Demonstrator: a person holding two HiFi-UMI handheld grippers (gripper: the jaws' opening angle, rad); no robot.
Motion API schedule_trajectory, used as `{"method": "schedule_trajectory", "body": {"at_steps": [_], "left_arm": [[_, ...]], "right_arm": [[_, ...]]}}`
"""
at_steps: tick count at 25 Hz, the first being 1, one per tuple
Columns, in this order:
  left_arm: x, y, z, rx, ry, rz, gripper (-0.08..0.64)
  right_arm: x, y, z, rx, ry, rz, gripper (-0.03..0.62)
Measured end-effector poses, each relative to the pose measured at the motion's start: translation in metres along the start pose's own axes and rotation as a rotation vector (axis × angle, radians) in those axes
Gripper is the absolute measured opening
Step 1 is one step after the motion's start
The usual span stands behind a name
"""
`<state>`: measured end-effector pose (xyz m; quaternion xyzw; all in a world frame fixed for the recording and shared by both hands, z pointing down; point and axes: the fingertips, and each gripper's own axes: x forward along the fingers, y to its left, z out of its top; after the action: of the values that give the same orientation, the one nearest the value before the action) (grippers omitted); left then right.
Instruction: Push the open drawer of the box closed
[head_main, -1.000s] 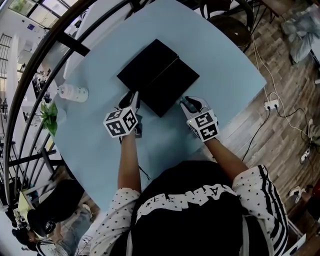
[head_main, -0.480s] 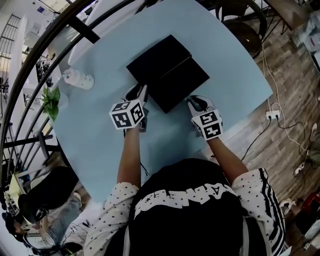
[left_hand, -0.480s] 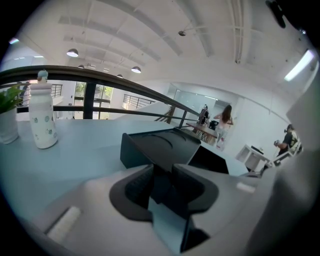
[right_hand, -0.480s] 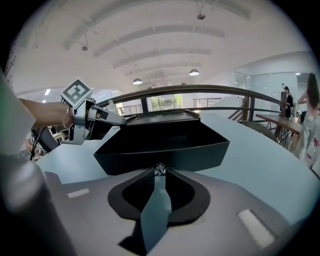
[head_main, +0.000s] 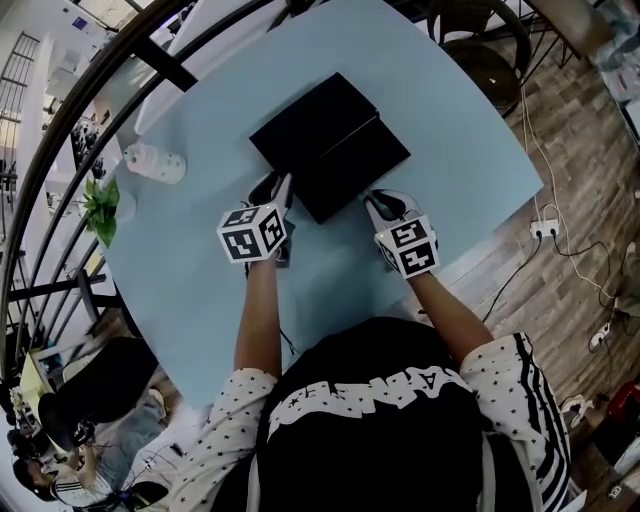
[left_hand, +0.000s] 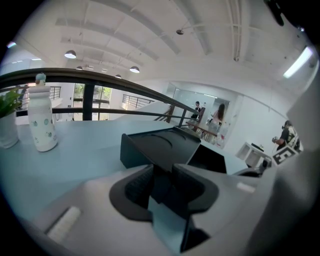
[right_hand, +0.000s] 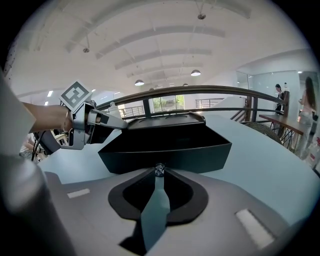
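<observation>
Left gripper (head_main: 274, 188) pinches the box (head_main: 312, 118) at its near-left corner; the right gripper (head_main: 371, 202), jaws together, keeps pressing the drawer (head_main: 352, 168), barely further in, still part-open mid-table (head_main: 190, 275).

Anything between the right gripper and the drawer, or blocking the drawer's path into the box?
Nothing visible. The right gripper has its shut jaws at the knob on the drawer front. Nothing sticks up out of the drawer toward the box. The left gripper clamps the box's corner, beside that path.
</observation>
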<state>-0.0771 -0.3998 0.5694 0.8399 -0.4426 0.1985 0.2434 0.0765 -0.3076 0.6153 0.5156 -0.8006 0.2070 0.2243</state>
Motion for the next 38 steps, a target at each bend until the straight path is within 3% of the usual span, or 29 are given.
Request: {"method": "schedule_trajectory", "body": {"at_steps": [38], "left_arm": [[-0.002, 0.001, 0.000, -0.001, 0.012, 0.012, 0.000]], "right_arm": [[0.030, 0.002, 0.026, -0.043, 0.037, 0.043, 0.058]]}}
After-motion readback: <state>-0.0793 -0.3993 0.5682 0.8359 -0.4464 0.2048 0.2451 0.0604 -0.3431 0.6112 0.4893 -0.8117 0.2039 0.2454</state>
